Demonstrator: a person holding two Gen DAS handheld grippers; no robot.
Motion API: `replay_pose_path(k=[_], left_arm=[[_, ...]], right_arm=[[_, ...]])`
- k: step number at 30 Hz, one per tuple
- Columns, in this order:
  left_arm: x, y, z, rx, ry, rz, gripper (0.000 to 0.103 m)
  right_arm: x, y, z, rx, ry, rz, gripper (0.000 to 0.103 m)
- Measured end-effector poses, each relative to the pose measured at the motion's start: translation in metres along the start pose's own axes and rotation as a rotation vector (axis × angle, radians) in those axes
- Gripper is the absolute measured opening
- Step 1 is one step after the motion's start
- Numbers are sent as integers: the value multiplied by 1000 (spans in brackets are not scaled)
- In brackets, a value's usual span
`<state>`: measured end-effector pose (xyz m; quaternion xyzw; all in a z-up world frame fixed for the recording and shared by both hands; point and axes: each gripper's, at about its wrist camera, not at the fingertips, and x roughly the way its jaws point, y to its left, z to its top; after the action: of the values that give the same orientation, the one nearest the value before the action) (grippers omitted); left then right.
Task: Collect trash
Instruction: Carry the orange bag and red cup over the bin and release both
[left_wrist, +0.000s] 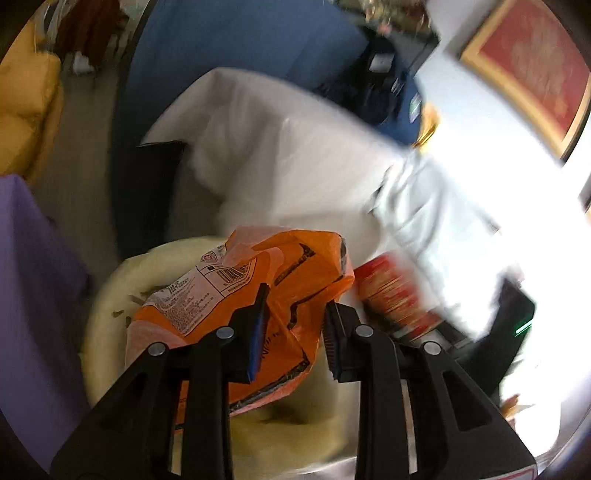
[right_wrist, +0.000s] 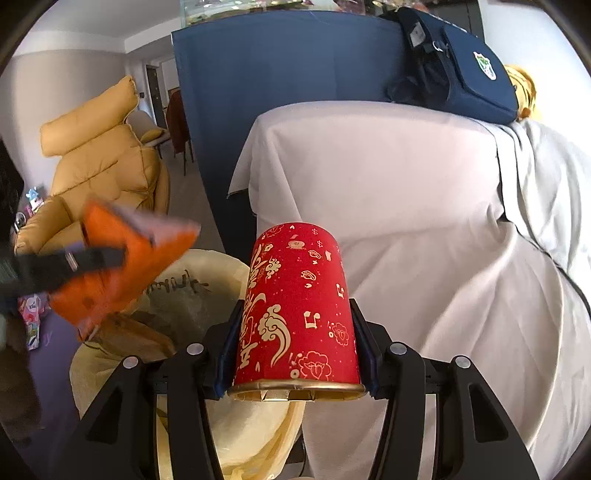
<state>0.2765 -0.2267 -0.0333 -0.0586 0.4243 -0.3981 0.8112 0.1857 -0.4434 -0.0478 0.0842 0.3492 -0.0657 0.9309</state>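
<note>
My left gripper (left_wrist: 295, 314) has its jaws on an orange snack wrapper (left_wrist: 236, 295) and holds it over a trash bin lined with a pale yellow bag (left_wrist: 110, 306). The wrapper (right_wrist: 122, 266) and left gripper also show blurred at the left of the right wrist view. My right gripper (right_wrist: 295, 332) is shut on a red paper cup with gold patterns (right_wrist: 295, 306), held rim toward the camera, beside the bin (right_wrist: 192, 295). The cup (left_wrist: 395, 291) shows blurred in the left wrist view.
A sofa under a white sheet (right_wrist: 388, 206) stands behind and right of the bin. A blue panel (right_wrist: 277, 74) rises at the back, with a navy bag (right_wrist: 461, 62) on the sofa top. A yellow armchair (right_wrist: 99, 158) is at the left.
</note>
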Motion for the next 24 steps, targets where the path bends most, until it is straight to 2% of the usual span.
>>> replay_pose_path(k=[2, 5, 15, 18, 21, 23, 24], left_arm=[[8, 8, -11, 25, 34, 63, 25], [15, 18, -27, 35, 79, 114, 26], [18, 23, -51, 91, 135, 204, 29], [14, 26, -56, 108, 133, 247, 37], [16, 31, -56, 101, 131, 242, 40], [13, 29, -58, 103, 121, 236, 45], [12, 28, -58, 102, 116, 228, 53]], right_arm=[[2, 0, -2, -1, 2, 3, 50], [5, -1, -3, 10, 4, 17, 50], [4, 2, 0, 3, 3, 26, 50], [3, 3, 1, 1, 4, 29, 50], [2, 5, 3, -1, 1, 33, 50], [1, 6, 4, -2, -1, 36, 50], [0, 6, 5, -4, -3, 38, 50]])
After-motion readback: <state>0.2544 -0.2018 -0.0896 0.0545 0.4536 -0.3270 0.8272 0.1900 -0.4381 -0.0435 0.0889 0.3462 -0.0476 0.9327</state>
